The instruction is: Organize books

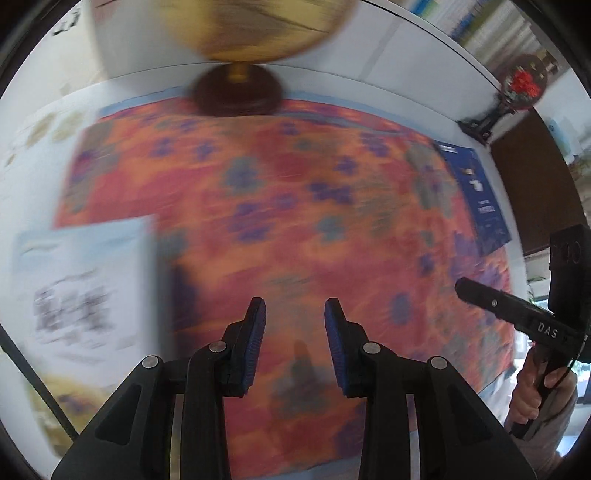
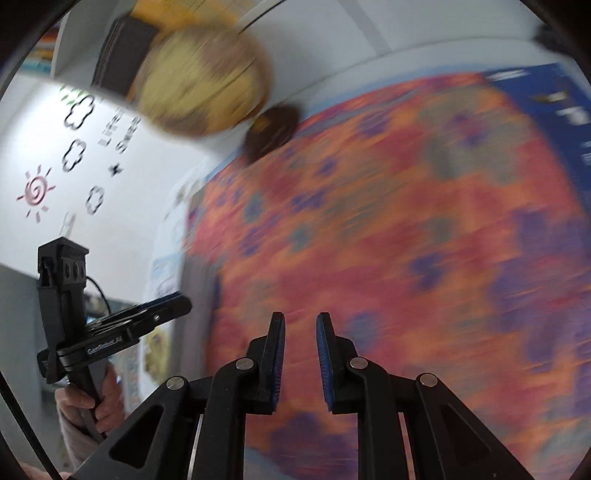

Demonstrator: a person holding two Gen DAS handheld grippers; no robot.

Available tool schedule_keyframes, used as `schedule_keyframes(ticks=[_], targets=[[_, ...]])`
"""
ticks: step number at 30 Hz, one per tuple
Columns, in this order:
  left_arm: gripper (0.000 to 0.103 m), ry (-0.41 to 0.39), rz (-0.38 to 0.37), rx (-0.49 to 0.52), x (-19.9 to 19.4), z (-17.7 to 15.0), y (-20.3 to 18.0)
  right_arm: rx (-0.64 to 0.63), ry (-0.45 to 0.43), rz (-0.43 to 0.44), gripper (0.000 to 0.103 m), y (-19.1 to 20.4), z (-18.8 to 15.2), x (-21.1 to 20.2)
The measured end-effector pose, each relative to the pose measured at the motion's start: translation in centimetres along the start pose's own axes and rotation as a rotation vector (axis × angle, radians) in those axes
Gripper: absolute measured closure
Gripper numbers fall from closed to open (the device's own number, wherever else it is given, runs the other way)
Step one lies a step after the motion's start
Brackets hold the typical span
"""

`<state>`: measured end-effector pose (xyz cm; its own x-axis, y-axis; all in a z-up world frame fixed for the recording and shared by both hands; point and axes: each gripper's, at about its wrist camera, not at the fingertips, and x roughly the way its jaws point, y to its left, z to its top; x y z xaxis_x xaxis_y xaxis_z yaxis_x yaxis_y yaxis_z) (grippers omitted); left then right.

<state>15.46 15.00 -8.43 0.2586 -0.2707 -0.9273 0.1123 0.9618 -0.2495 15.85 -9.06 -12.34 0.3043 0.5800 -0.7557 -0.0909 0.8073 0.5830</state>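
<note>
A pale blue and white book [image 1: 85, 288] lies at the left edge of an orange flowered cloth [image 1: 280, 206]. A dark blue book [image 1: 476, 195] lies on the cloth's far right edge and shows again at the top right as the blue book [image 2: 546, 110]. My left gripper [image 1: 295, 310] hovers over the cloth just right of the pale book, open, with nothing between its blue pads. My right gripper [image 2: 300, 321] is over the cloth's middle, jaws a narrow gap apart and empty. Each view shows the other gripper held by a hand: the right gripper [image 1: 461, 288] and the left gripper [image 2: 184, 302].
A yellow globe [image 1: 258, 26] on a dark round base [image 1: 236, 92] stands at the far edge of the cloth by the white wall. A red ornament on a black stand [image 1: 517, 85] sits at the back right. A yellowish patterned item [image 1: 55, 398] lies at the near left.
</note>
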Motion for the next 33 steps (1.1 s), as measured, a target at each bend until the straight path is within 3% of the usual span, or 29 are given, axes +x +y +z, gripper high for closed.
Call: schedule_keyframes(ticks=[4,9,12,14,17,19,21,25,27,33], targets=[[0.072,0.012,-0.08,0.015,3.9,2.5,-6.6,0.047,-0.078,-0.088,0.086,-6.4,1.7,-4.2],[0.072,0.034,-0.188,0.029,8.8,4.9,-14.6,0.206,-0.233,-0.123,0.085,-15.7,3.5,-9.2],[0.072,0.053,-0.245,0.049,11.5,6.0,-18.6,0.241,-0.331,-0.234,0.085,-20.1,4.5,-11.6],[0.072,0.079,-0.272,0.055,13.5,6.6,-21.0,0.247,-0.338,-0.299,0.085,-22.1,5.3,-12.1],[0.072,0.103,-0.265,0.061,15.8,6.9,-23.3,0.256,-0.332,-0.316,0.085,-24.9,6.5,-12.0],[0.068,0.056,-0.25,0.065,15.7,7.2,-24.1,0.253,-0.319,-0.325,0.085,-25.6,6.9,-11.6],[0.06,0.061,-0.255,0.059,15.8,7.6,-24.4,0.223,-0.3,-0.364,0.084,-25.9,7.5,-11.0],[0.058,0.066,-0.282,0.054,16.1,8.3,-24.7,0.153,-0.251,-0.375,0.069,-25.4,8.2,-9.8],[0.056,0.075,-0.309,0.071,16.2,8.4,-25.1,0.117,-0.233,-0.359,0.068,-25.1,7.9,-9.5],[0.05,0.099,-0.287,0.162,15.5,7.4,-25.6,0.059,-0.186,-0.325,0.062,-23.3,6.8,-10.0]])
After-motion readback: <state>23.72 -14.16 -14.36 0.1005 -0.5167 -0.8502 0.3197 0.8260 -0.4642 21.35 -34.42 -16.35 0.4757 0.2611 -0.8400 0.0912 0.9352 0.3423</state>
